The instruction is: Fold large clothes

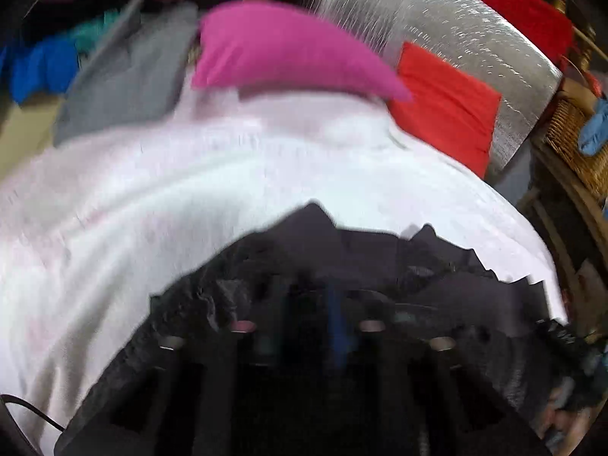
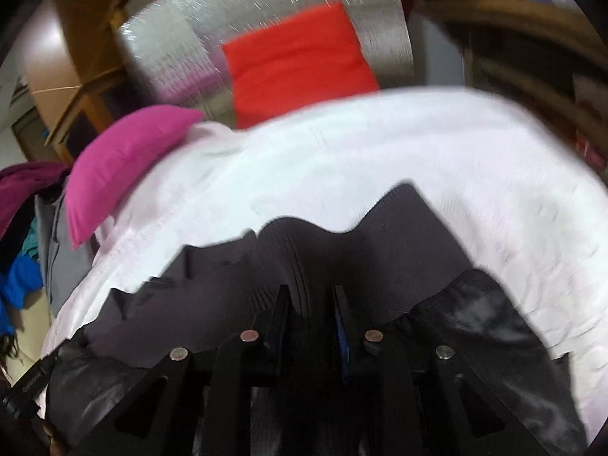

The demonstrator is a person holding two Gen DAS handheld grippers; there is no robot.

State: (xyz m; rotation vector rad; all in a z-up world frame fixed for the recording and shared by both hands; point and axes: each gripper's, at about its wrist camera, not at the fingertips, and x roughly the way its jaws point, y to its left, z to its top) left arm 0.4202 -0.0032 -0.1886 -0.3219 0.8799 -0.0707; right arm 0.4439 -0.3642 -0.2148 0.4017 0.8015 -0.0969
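My left gripper (image 1: pixel 326 304) is buried in the dark garment (image 1: pixel 342 250); I cannot tell whether its jaws are clamped. My right gripper (image 2: pixel 309 304) pinches a ribbed fold of that garment (image 2: pixel 288 243) between nearly closed fingers. The garment lies at the near edge of the white sheet (image 2: pixel 380 144). Judgement: fold under way; next, carry both holds evenly forward.

A pink pillow (image 1: pixel 288 49) lies on the white sheet (image 1: pixel 228 174) beside a red cushion (image 1: pixel 448 114). Behind them leans a silver mat (image 1: pixel 456 38). A wicker basket (image 1: pixel 577 136) stands off to one side.
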